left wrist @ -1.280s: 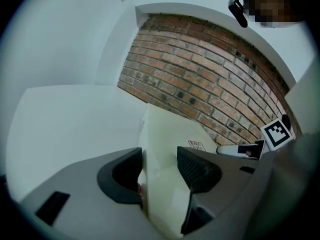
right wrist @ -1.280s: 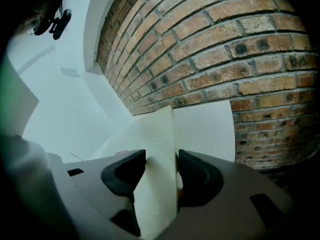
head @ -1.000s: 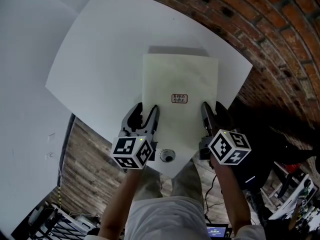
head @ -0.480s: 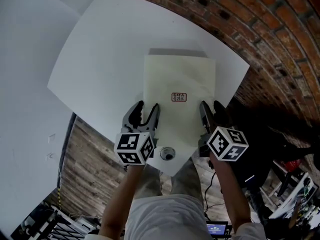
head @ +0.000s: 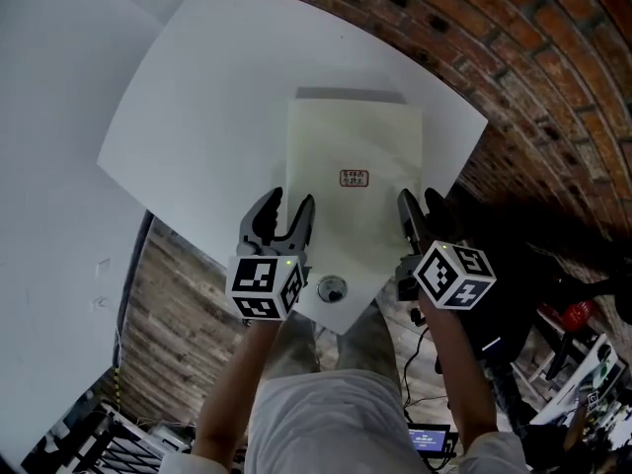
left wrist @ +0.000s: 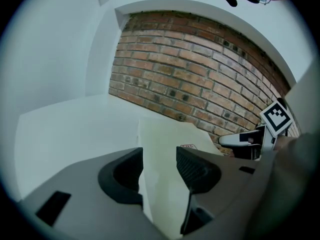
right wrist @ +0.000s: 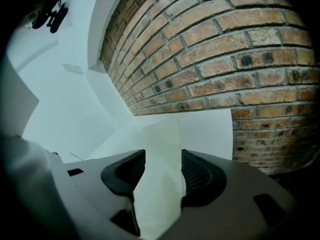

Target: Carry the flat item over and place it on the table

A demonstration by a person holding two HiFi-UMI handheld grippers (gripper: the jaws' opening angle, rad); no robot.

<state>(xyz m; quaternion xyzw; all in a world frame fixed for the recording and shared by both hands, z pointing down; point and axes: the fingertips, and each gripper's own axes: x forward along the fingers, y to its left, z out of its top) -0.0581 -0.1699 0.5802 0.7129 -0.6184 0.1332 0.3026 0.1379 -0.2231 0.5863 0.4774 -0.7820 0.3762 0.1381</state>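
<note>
left claw (head: 288,205): open, at near-left edge of flat item (head: 354,146) | right claw (head: 419,200): open, at its near-right edge | risk: a jaw snagging the sheet could drag it off the worktop (head: 212,87) corner

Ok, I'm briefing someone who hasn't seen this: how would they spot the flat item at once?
Find the white table beside the brick wall. Near its closest corner lies a cream rectangular sheet. Unlike the white surface around it, it is yellowish and carries a small red-printed label near its middle.

White table (head: 197,117) w/ cream flat sheet (head: 354,146) lying on it, by near corner
</note>
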